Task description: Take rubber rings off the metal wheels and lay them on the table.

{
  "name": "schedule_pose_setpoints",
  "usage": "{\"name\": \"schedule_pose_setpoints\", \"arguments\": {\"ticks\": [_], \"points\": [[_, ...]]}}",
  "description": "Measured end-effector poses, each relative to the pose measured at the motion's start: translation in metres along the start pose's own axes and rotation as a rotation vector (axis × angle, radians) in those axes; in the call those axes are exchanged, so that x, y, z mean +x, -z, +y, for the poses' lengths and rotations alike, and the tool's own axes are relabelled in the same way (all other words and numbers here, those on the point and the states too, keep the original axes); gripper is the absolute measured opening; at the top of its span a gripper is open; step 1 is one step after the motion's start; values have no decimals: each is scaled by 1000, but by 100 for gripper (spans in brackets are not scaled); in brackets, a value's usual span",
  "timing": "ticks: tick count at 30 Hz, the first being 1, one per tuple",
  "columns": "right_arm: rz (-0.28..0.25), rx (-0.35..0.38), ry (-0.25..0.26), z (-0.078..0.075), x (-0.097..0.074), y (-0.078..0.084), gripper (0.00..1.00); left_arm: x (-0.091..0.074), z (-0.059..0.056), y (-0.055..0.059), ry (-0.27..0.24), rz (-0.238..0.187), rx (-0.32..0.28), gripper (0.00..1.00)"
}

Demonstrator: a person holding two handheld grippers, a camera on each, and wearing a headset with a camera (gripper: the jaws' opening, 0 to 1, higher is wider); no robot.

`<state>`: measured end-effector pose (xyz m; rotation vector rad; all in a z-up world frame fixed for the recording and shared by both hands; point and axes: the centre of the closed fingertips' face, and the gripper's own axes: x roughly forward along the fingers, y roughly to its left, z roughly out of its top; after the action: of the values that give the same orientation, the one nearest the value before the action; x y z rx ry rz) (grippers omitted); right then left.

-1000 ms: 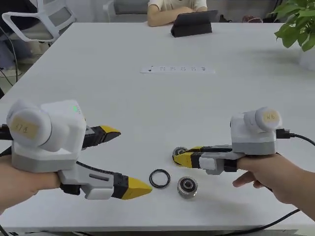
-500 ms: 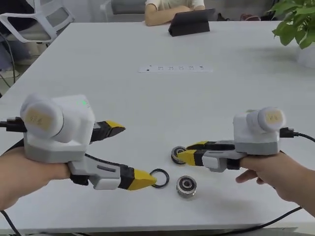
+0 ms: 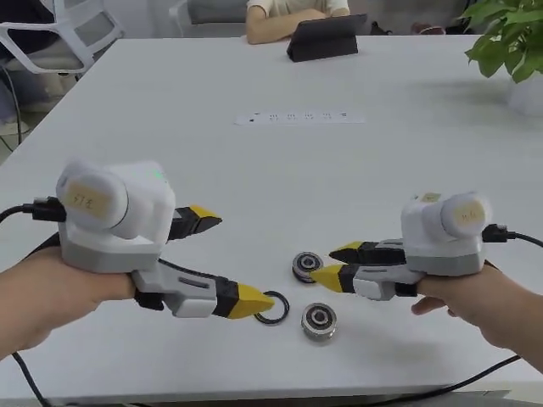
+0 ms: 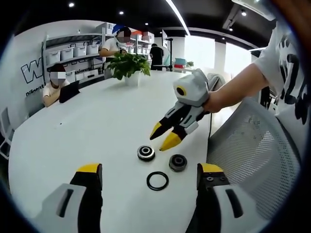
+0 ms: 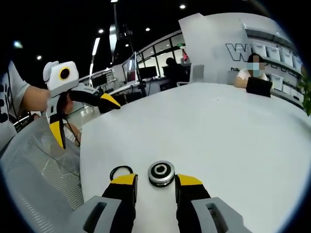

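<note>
Two small metal wheels lie near the table's front edge: one with a dark rim, and a bare grey one closer to me. A loose black rubber ring lies flat to their left. My left gripper stands wide open, its lower fingertip just over the ring's left edge. My right gripper is open a little, with its tips just right of the dark-rimmed wheel and nothing between them.
A white power strip lies mid-table. At the far end, a person sits behind a dark tablet. A potted plant stands far right, an office chair far left. The table's front edge runs close under the wheels.
My left gripper has moved right, up to the loose ring. My right gripper's jaws have parted slightly beside the dark-rimmed wheel. Wheels and ring lie where they were.
</note>
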<state>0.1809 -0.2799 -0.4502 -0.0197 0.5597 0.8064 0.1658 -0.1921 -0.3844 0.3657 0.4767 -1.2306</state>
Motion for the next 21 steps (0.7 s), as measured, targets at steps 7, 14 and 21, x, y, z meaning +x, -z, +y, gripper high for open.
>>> {"name": "schedule_pose_setpoints", "arguments": {"ticks": [7,14,21], "points": [[26,-54,10,-3,1,7,28,6,2,3,2,14,7,73],[39,-76,19,-7,1,12,27,13,6,6,5,26,7,71],[44,-90,21,-8,4,15,25,22,9,8,7,28,3,68]]}}
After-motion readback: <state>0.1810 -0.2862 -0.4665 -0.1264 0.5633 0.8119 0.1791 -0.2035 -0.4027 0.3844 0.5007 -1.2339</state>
